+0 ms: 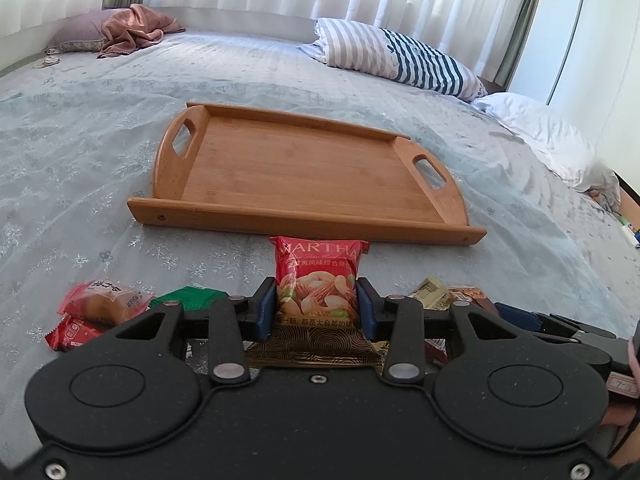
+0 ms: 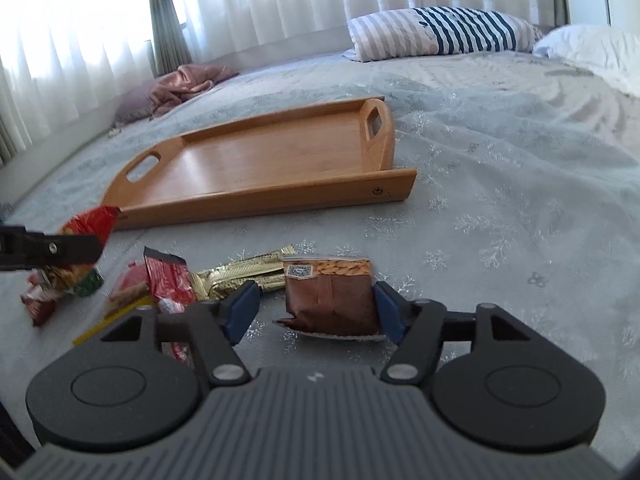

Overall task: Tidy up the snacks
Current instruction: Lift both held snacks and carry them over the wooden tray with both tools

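Right now the left claw (image 1: 317,304) squeezes a shiny red nut bag (image 1: 318,280), its blue pads pressed on both sides of the crinkly packet. The right claw (image 2: 316,308) is wide; a brown almond pack (image 2: 332,296) sits between its fingers, touching the right pad only, with a gap on the left. No earlier picture is given, so nothing more can be said about that. Around them lie more snacks on the bed (image 2: 500,200): a gold wrapper (image 2: 240,274), a red wrapper (image 2: 168,280), a small cake packet (image 1: 104,300). Just past them sits the smooth wooden tray (image 1: 304,216), flat, with cut-out handles. Nothing is in it yet, so the sorting looks barely started.
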The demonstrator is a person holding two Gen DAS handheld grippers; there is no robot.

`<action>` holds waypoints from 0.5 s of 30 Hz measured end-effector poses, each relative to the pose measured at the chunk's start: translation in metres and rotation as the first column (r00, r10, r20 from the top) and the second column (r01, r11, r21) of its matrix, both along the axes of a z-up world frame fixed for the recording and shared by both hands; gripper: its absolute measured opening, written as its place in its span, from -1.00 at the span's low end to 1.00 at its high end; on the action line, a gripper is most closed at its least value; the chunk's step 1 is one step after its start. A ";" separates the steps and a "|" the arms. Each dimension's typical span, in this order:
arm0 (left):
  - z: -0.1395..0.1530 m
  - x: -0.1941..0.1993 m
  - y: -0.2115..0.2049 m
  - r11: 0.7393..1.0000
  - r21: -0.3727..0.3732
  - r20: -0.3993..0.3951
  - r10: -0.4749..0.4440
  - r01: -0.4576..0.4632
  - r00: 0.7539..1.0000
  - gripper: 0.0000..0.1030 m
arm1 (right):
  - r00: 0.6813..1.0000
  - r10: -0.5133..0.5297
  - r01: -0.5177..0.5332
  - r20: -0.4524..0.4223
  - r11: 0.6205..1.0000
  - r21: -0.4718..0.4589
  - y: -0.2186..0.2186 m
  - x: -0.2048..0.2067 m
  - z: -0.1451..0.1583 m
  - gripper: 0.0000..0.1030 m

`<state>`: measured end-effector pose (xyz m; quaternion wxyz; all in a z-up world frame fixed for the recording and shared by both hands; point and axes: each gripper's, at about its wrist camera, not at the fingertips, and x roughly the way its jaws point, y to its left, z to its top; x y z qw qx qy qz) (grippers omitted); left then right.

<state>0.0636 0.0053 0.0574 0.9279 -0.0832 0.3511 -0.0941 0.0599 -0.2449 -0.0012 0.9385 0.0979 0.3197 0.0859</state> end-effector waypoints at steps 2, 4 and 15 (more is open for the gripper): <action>-0.001 0.000 0.000 1.000 -0.002 -0.002 0.001 -0.001 1.000 -0.23 | 1.000 -0.020 0.020 -0.009 1.000 0.017 -0.004 0.000 0.001 0.33; -0.001 0.001 0.000 1.000 0.000 -0.003 0.002 -0.002 1.000 -0.23 | 0.999 -0.036 0.036 -0.015 0.999 0.014 -0.006 0.000 0.002 0.02; 0.000 0.005 0.000 1.000 0.003 -0.004 0.007 -0.007 1.000 -0.23 | 0.999 -0.042 0.042 0.001 0.999 -0.034 0.005 -0.004 0.011 -0.08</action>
